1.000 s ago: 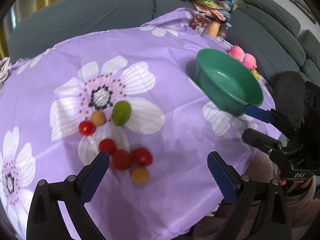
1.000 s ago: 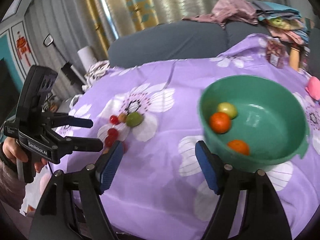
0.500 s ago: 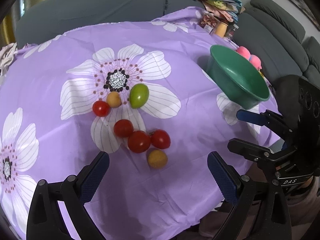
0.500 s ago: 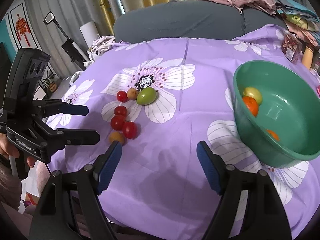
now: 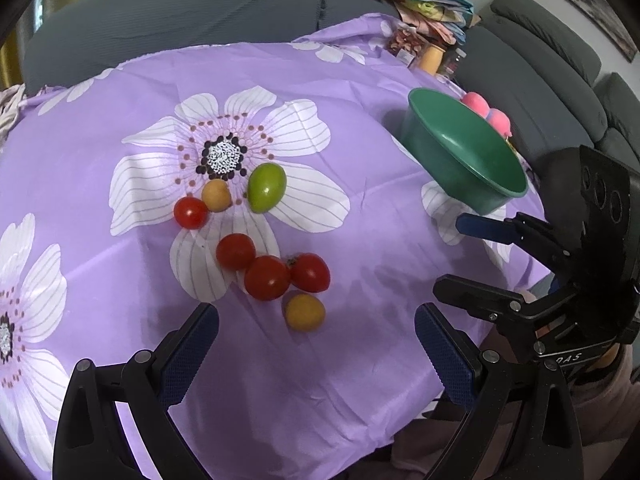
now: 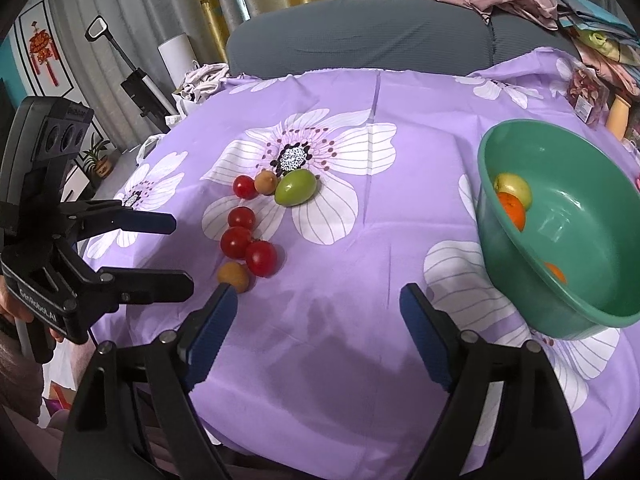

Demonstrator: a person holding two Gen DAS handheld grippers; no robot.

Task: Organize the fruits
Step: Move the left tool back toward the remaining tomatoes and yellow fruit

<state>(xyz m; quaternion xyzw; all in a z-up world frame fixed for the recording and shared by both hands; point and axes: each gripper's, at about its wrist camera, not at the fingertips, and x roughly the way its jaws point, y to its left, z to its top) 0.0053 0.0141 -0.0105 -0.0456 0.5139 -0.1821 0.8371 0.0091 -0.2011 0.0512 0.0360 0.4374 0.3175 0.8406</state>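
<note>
Several fruits lie on the purple flowered cloth: a green mango [image 5: 267, 187] [image 6: 295, 187], red tomatoes [image 5: 267, 277] [image 6: 261, 258] and small orange-brown fruits [image 5: 305, 312] [image 6: 233, 276]. A green bowl [image 5: 466, 156] [image 6: 560, 236] at the right holds an orange, a yellow-green fruit and another orange fruit. My left gripper [image 5: 316, 344] is open and empty, just short of the nearest orange fruit. My right gripper [image 6: 318, 320] is open and empty, between the fruit cluster and the bowl.
Each gripper shows in the other's view: the right one [image 5: 560, 280] beside the bowl, the left one [image 6: 60, 248] at the table's left edge. A grey sofa [image 6: 360, 40] with piled clothes surrounds the table. Pink toys [image 5: 486, 114] and jars sit behind the bowl.
Both grippers have pulled back from the bowl and swung left toward the fruit cluster, which now sits nearer and larger in both views. Both stay open.
</note>
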